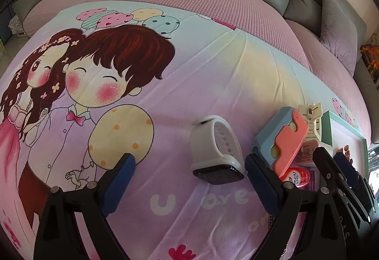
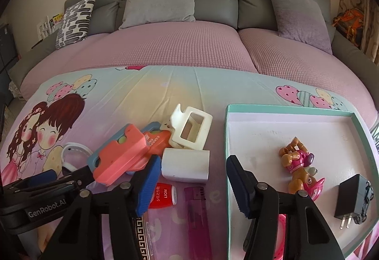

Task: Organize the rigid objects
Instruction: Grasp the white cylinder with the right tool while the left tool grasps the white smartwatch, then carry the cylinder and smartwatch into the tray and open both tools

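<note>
White smartwatch (image 1: 216, 153) lies between the open left claw (image 1: 189, 171).

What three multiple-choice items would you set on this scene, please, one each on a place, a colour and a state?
1. Where does the black charger lie?
A. In the teal-rimmed tray
B. On a sofa cushion
C. Under the white watch

2. What colour is the lighter?
A. Green
B. Yellow
C. Purple

3. How do the left gripper's jaws stand?
A. Shut on the lighter
B. Open, wide apart
C. Shut on the tray's rim

Key:
1 A: the charger rests on the floor of the tray, near its right wall.
2 C: the lighter is see-through purple, lying on the printed sheet left of the tray.
3 B: the left gripper shows its two blue pads far apart, with the white watch lying between and ahead of them.
</note>
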The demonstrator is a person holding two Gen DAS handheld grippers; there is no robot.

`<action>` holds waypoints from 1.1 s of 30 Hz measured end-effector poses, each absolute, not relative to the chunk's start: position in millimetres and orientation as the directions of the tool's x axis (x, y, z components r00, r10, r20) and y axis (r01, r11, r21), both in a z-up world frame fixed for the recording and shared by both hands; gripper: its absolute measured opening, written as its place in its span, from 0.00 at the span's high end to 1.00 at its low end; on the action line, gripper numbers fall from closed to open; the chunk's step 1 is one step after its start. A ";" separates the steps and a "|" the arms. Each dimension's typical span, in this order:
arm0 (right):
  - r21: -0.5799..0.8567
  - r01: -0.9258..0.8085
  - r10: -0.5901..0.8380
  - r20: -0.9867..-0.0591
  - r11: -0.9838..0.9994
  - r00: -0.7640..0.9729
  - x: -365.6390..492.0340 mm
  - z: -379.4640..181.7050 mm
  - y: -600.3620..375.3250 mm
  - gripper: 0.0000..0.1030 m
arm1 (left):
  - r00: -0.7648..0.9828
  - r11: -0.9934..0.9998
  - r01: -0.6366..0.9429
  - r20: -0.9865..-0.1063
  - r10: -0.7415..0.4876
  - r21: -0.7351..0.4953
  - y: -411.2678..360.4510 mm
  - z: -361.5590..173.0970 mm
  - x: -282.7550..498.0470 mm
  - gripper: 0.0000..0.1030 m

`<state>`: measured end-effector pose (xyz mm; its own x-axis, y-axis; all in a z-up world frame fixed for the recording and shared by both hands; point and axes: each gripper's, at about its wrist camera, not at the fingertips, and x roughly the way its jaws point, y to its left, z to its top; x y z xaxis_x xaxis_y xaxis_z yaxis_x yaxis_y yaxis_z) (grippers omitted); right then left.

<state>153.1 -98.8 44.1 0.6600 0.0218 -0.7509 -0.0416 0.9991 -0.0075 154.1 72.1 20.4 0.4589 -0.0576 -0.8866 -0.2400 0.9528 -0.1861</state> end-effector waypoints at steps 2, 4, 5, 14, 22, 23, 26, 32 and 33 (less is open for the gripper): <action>-0.005 -0.033 0.018 -0.752 0.999 0.659 153.0 45.0 -102.3 0.55 | 0.467 0.950 -0.239 -0.882 -0.067 -0.199 72.1 21.3 153.0 0.16; 0.005 -0.029 0.023 -0.753 1.000 0.658 153.0 45.7 -104.9 0.57 | 0.480 0.948 -0.231 -0.873 -0.087 -0.221 71.2 23.8 152.5 0.28; 0.008 -0.030 0.026 -0.753 1.000 0.658 152.9 46.2 -105.7 0.57 | 0.482 0.949 -0.228 -0.872 -0.086 -0.219 69.8 24.5 152.7 0.37; 0.037 -0.057 0.065 -0.757 0.998 0.650 151.4 49.9 -105.6 0.57 | 0.506 0.940 -0.211 -0.852 -0.130 -0.269 68.3 27.8 155.1 0.60; 0.061 -0.066 0.090 -0.729 0.996 0.679 143.9 69.5 -106.4 0.58 | 0.552 0.927 -0.259 -0.829 -0.087 -0.270 83.7 41.6 146.0 0.66; 0.061 -0.065 0.089 -0.722 0.996 0.686 142.3 73.2 -107.0 0.58 | 0.556 0.927 -0.260 -0.827 -0.085 -0.270 84.3 43.7 145.1 0.66; 0.064 -0.061 0.088 -0.700 0.996 0.708 137.4 85.4 -110.8 0.58 | 0.577 0.928 -0.257 -0.813 -0.077 -0.270 85.6 53.7 140.5 0.66; 0.069 -0.028 0.068 -0.673 0.997 0.737 131.7 101.1 -125.8 0.58 | 0.624 0.933 -0.238 -0.778 -0.066 -0.270 84.9 76.7 131.6 0.66; 0.070 -0.020 0.062 -0.671 0.997 0.739 131.3 102.5 -129.7 0.58 | 0.634 0.934 -0.235 -0.771 -0.062 -0.268 84.1 81.3 131.3 0.66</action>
